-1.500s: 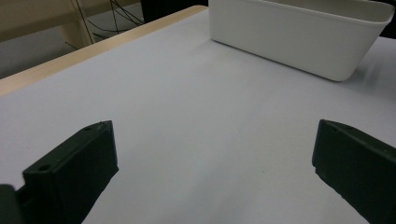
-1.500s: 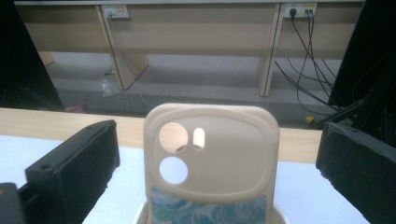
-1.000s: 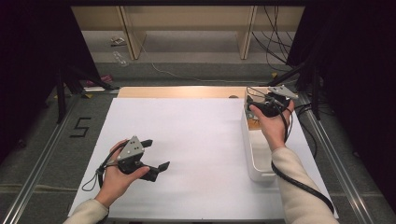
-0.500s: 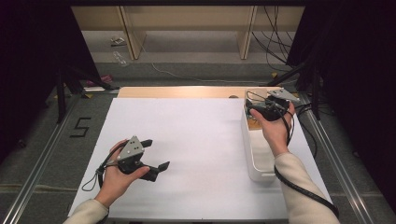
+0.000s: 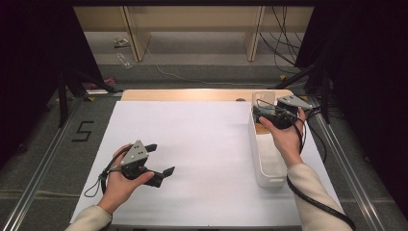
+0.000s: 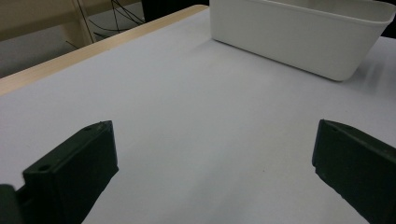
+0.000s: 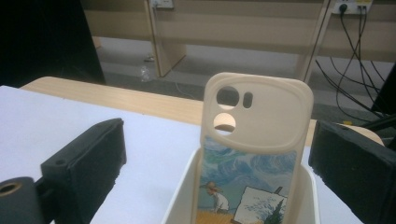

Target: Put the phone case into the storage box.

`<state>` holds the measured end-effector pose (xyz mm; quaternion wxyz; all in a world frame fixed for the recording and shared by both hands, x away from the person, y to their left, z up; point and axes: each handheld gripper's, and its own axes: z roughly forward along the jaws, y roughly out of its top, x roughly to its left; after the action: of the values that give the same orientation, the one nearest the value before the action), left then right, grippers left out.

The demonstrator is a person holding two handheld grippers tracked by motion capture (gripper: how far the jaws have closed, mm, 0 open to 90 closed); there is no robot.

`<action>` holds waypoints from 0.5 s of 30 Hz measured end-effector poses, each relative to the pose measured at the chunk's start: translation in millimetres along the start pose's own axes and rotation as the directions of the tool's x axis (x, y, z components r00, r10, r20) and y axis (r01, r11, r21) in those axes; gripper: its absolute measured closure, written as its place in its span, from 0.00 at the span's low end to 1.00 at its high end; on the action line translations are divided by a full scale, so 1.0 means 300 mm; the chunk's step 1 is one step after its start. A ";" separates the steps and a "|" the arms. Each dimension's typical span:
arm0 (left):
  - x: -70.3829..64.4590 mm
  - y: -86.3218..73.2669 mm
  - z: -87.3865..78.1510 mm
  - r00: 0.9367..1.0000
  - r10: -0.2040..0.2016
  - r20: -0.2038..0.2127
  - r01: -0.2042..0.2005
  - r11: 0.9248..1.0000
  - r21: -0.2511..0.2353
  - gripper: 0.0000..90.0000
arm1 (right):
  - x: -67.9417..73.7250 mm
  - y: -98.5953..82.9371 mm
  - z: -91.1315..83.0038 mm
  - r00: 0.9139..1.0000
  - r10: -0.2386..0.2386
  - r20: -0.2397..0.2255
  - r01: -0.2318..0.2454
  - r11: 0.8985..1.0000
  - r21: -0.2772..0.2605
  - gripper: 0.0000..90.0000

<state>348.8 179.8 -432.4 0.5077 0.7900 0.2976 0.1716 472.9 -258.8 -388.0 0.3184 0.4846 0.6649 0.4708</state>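
Here, right gripper [image 7: 215,172] jaws spread around phone case [image 7: 252,154], its bottom cut off; left gripper [image 6: 210,172] jaws spread.

Looks like lab or recording studio. Table [image 5: 202,144] covered with plain white sheet, set between black curtains [image 5: 365,72]. Metal rails [image 5: 43,159] along both sides, number 5 [image 5: 82,131] marked on grey floor. Loose cables [image 5: 284,33] and wall sockets [image 7: 352,5] behind, bare wooden bench legs [image 5: 132,33].
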 end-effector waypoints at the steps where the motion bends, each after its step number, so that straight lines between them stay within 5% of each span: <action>1: 0.000 0.000 0.000 1.000 0.000 0.000 0.000 1.000 0.000 0.00 | 0.001 0.000 -0.004 1.000 0.002 -0.006 -0.002 1.000 -0.002 0.05; 15: -0.001 0.000 0.001 1.000 0.001 0.002 -0.001 1.000 0.001 0.00 | 0.006 -0.015 -0.053 0.997 -0.004 -0.071 0.003 1.000 -0.016 0.03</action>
<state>348.6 179.3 -432.6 0.5076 0.7905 0.2969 0.1711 456.8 -262.5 -386.6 0.2991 0.4638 0.6729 0.4926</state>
